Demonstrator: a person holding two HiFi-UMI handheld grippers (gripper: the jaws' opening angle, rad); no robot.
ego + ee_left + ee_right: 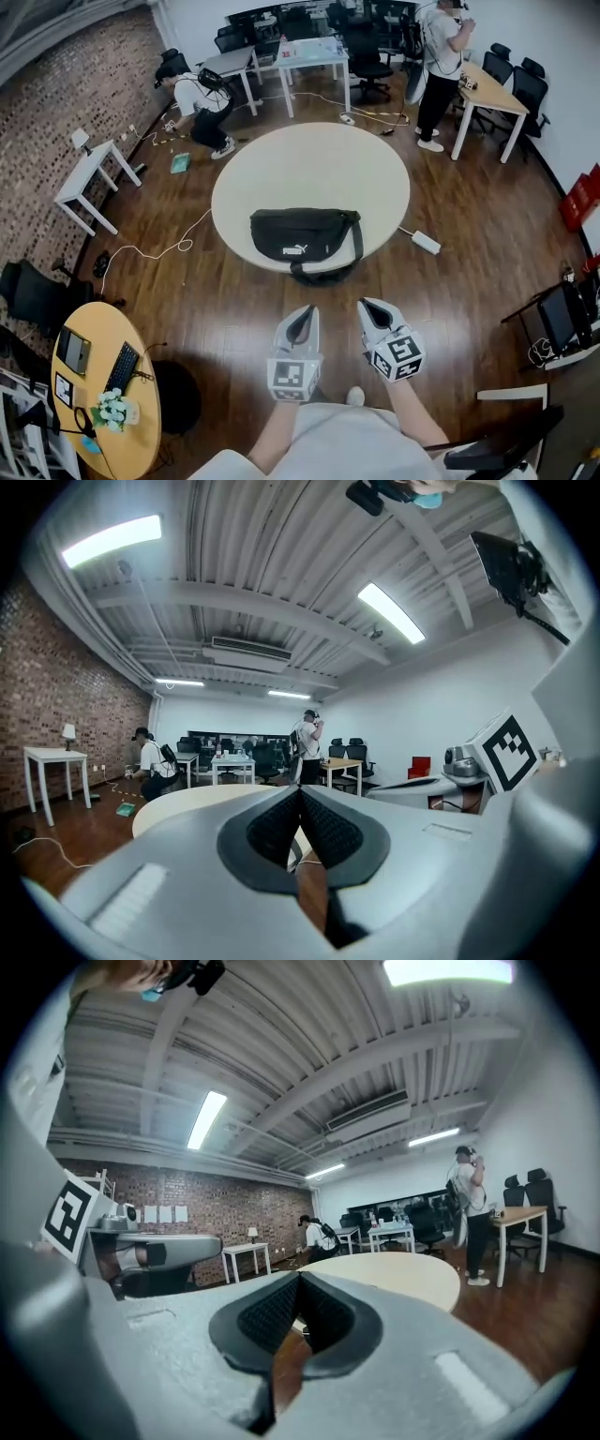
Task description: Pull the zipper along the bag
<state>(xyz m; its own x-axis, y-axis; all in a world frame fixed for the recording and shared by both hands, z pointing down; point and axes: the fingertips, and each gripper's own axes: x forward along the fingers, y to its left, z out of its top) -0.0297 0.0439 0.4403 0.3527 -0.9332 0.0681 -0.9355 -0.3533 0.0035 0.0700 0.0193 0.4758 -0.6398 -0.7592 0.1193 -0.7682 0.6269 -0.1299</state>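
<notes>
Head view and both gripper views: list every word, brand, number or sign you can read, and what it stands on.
"PUMA": white print on the front of the black bag.
Marker cubes: black-and-white square patterns, no letters.
Sheets on the brick wall, right gripper view: too small to read.
Nothing else is readable.

The right hand-held gripper (299,1283) has jaws pressed together; round table (398,1274) beyond; brick wall (211,1211) behind.
</notes>
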